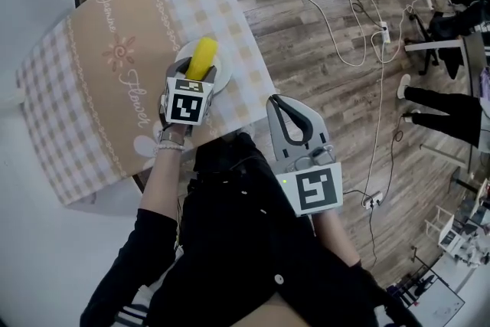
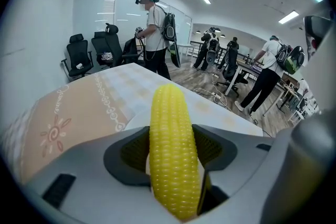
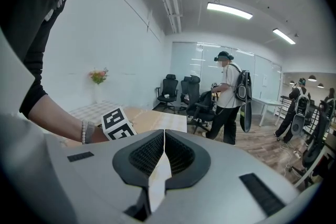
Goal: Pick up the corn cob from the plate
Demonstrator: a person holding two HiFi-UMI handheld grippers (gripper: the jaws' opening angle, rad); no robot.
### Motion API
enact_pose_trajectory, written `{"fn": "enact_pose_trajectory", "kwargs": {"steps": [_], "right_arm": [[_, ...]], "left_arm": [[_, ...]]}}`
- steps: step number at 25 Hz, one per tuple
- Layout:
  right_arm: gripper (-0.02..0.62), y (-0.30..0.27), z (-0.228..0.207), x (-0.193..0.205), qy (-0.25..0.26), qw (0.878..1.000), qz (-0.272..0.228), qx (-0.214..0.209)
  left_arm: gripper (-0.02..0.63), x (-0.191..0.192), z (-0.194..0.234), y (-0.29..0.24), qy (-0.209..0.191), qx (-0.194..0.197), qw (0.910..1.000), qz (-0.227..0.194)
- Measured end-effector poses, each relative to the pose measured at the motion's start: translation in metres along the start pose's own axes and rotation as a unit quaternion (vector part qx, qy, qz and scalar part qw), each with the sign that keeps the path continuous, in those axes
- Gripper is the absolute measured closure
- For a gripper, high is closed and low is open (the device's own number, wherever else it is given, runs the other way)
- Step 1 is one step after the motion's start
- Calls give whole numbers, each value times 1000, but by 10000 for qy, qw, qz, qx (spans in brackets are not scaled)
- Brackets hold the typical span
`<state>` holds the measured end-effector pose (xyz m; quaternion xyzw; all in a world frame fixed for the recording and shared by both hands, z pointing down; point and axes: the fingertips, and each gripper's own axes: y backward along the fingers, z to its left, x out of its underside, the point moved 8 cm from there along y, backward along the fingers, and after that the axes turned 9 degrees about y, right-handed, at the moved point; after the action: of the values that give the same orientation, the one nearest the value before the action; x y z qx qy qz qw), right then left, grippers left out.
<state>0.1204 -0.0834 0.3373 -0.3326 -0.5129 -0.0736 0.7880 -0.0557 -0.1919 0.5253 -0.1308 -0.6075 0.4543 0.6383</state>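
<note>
A yellow corn cob (image 1: 203, 57) (image 2: 173, 157) sticks out from between the jaws of my left gripper (image 1: 196, 76) (image 2: 173, 152), which is shut on its lower half. It hangs just over a white plate (image 1: 220, 80) on the table; whether it still touches the plate is hidden by the gripper. My right gripper (image 1: 285, 117) (image 3: 163, 157) is held off the table's near edge, over the person's lap, jaws pressed together with nothing between them.
The table (image 1: 92, 88) wears a beige and checked cloth with a flower print (image 1: 119, 51). Cables (image 1: 360, 34) and a power strip (image 1: 383, 31) trail over the wooden floor to the right. People with backpacks (image 2: 157, 29) and office chairs (image 2: 79, 55) stand beyond the table.
</note>
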Motion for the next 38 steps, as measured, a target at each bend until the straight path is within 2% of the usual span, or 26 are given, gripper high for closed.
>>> {"fn": "enact_pose_trajectory", "kwargs": {"steps": [18,29,38], "right_arm": [[552,-9,2,-25,350,9976,-484,-351],[552,-12,-11,-47,582,9938,-898,-287],[552,-11,-11,-67,746,9890,-1241,-305]], "left_arm": [[350,-24,-9,78,-37,-44,9979,-644],[350,-49,-24,132,-211,-37,9921,-1235],[350,-61,-38,173,-297,-4,9880,-1513]]}}
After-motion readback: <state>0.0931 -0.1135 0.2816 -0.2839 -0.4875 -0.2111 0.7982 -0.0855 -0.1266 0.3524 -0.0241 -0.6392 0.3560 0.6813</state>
